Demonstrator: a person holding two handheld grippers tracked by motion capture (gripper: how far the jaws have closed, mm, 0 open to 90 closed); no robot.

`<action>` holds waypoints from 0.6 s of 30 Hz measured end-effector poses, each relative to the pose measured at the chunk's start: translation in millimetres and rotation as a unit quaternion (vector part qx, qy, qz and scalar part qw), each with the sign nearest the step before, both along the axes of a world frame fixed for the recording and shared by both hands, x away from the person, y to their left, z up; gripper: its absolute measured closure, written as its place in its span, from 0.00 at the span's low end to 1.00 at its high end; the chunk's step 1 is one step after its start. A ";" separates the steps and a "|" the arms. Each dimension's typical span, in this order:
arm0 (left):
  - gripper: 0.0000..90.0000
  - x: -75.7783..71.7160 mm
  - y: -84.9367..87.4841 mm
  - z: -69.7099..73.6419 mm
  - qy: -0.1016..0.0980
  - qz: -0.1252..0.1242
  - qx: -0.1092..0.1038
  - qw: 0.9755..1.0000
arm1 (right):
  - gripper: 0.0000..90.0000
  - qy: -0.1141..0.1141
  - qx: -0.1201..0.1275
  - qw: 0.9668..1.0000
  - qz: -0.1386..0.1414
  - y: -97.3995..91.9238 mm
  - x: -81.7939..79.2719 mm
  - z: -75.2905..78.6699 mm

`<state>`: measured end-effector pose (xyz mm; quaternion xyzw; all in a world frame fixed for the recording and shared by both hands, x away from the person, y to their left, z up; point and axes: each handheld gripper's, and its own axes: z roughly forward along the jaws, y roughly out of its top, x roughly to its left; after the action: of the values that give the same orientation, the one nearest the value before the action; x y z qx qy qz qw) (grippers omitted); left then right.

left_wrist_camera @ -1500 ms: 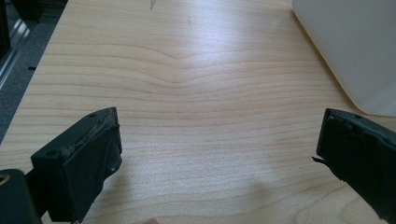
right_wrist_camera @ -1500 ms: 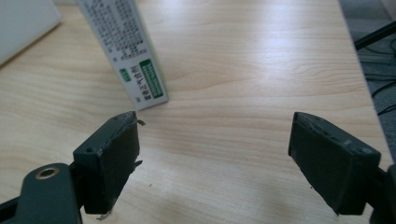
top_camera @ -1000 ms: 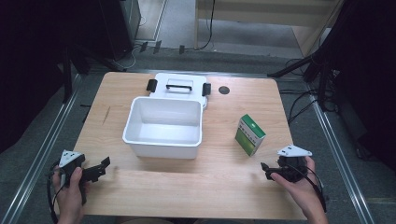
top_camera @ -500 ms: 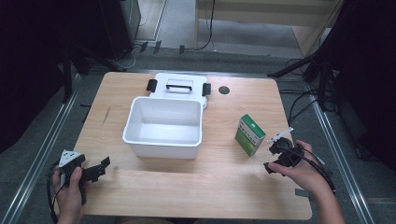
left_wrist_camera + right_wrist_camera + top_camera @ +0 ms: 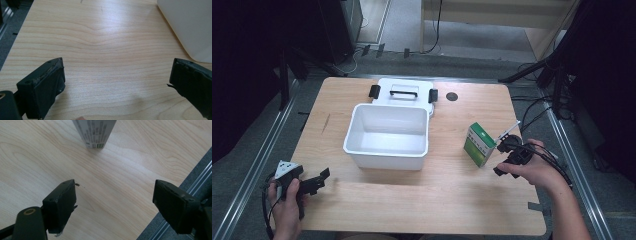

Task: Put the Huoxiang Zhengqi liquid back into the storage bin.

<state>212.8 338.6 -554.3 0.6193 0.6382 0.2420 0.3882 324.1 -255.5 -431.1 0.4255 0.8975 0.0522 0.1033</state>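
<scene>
A green and white carton (image 5: 479, 144) stands upright on the wooden table, right of an open white bin (image 5: 387, 136). My right gripper (image 5: 504, 157) is just to the right of the carton, turned on its side, jaws open and empty. In the right gripper view the carton's printed lower end (image 5: 96, 132) stands a little beyond the open gripper (image 5: 113, 195). My left gripper (image 5: 323, 177) rests open near the front left corner of the table. In the left gripper view its jaws spread over bare wood, with the bin's wall (image 5: 190, 27) at the upper right.
The bin's white lid (image 5: 402, 95) with black clips lies flat behind the bin. A small dark round hole (image 5: 452, 97) sits in the table near the back. The table's right edge and a metal rail (image 5: 185, 202) run close to my right gripper.
My right gripper has moved up and left from the table's front right to beside the carton, and has rolled onto its side. The left gripper has stayed put.
</scene>
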 end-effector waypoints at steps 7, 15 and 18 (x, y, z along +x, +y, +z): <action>0.01 0.1 0.3 -0.1 0.001 0.000 -0.001 1.000 | 0.21 0.003 0.005 1.000 0.011 7.8 7.3 7.9; 0.01 0.3 0.4 -0.2 0.001 -0.001 -0.002 1.000 | 0.21 0.010 0.008 1.000 0.014 13.8 14.3 11.6; 0.01 0.3 0.4 -0.2 0.001 -0.001 -0.002 1.000 | 0.21 0.011 0.008 1.000 0.016 14.6 16.3 12.9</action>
<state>213.2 339.0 -554.5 0.6192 0.6388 0.2396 0.3887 340.4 -240.9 -418.2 0.4125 0.9048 0.0560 0.0897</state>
